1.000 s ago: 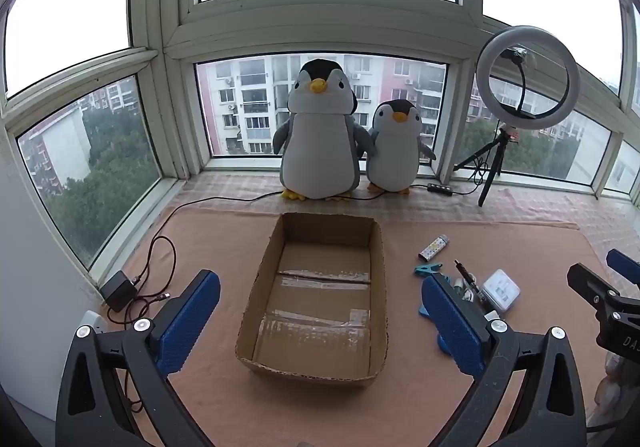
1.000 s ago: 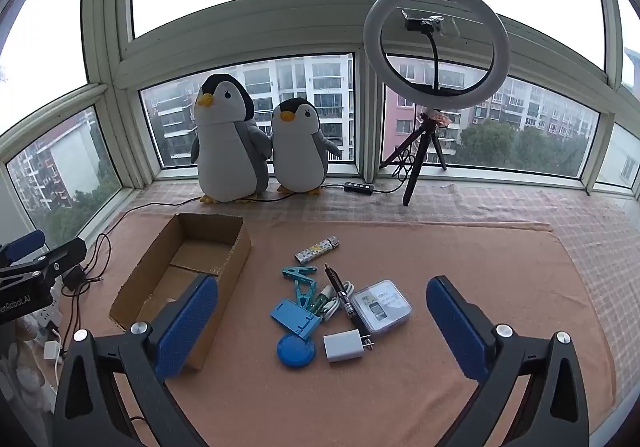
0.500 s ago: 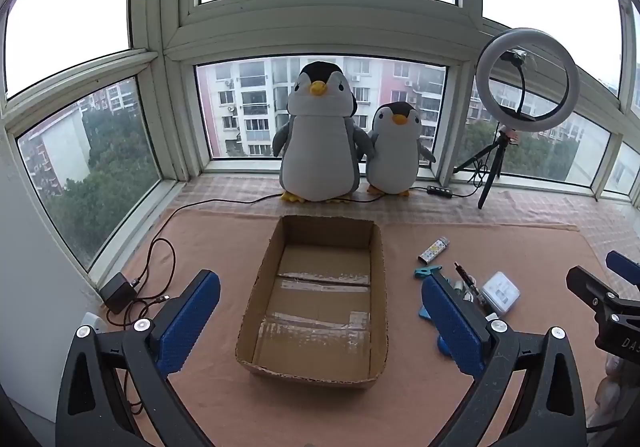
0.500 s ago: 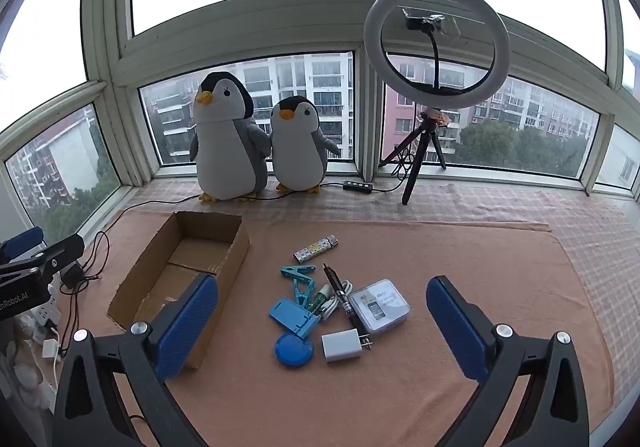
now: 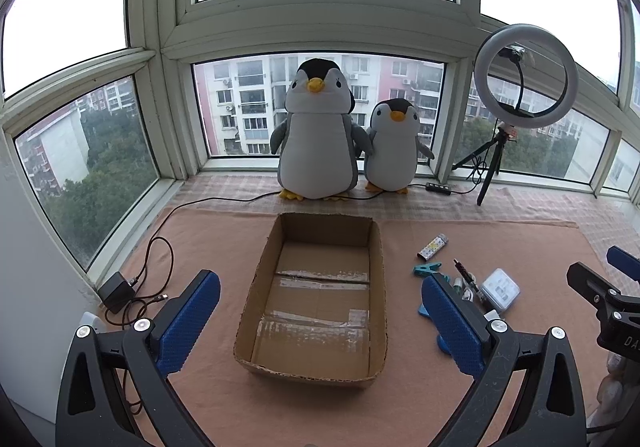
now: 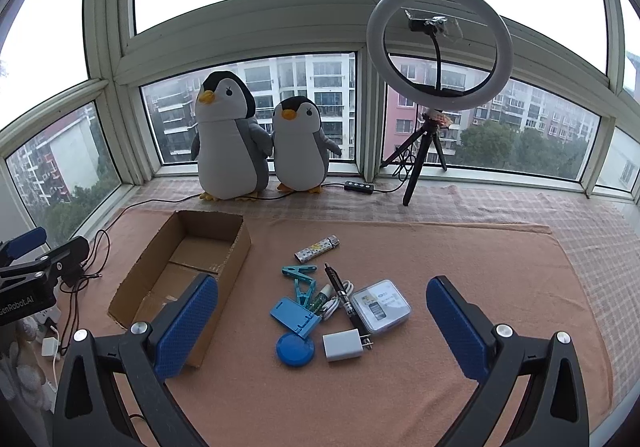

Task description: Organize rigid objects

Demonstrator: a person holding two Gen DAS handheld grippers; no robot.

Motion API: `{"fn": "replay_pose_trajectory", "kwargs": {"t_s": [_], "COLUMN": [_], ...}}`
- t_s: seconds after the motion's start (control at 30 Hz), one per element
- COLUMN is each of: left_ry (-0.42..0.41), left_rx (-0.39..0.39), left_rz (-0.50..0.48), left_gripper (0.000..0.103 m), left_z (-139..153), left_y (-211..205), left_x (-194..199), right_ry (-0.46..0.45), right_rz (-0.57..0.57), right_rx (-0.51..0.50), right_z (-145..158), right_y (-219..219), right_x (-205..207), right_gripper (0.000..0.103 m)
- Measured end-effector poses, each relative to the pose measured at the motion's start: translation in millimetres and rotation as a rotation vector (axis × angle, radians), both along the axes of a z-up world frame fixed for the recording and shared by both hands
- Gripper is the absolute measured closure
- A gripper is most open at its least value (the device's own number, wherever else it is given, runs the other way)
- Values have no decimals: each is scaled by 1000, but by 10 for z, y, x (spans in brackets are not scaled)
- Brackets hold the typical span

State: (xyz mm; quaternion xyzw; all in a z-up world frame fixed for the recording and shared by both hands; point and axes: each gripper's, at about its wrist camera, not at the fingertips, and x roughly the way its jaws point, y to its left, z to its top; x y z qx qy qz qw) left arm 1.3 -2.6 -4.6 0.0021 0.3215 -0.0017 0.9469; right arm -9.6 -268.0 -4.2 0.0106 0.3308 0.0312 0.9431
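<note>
Rigid objects (image 6: pixel 336 307) lie clustered on the mat just right of the cardboard box (image 5: pixel 316 299), which we see holds nothing yet; left gripper (image 5: pixel 320 311) and right gripper (image 6: pixel 320 311) both gape wide, gripping nothing, so all sorting remains.

Brown cardboard box (image 5: pixel 316 287), salmon-pink mat (image 6: pixel 440 247), blue round disc (image 6: pixel 295 349), white charger (image 6: pixel 343 345), teal clips (image 6: pixel 298 272)

Both wrist cameras look forward and slightly down toward the windows from above the mat's near edge, the left centred on the box (image 5: pixel 316 299), the right on the clutter (image 6: pixel 340 303); both views share box, clutter and penguins (image 6: pixel 260 139).
</note>
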Motion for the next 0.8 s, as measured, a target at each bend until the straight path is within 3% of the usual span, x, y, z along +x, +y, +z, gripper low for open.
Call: {"fn": "replay_pose_trajectory", "kwargs": {"t_s": [0.8], "left_ry": [-2], "left_rx": [1], "left_rz": [-1], "left_gripper": [1], "left_z": [8], "left_y": [7], "left_x": [0], "right_ry": [10], "right_rz": [-3], "right_rx": [7], "right_z": [-6], "right_y": [-22], "right_x": [25], "right_gripper": [0]}}
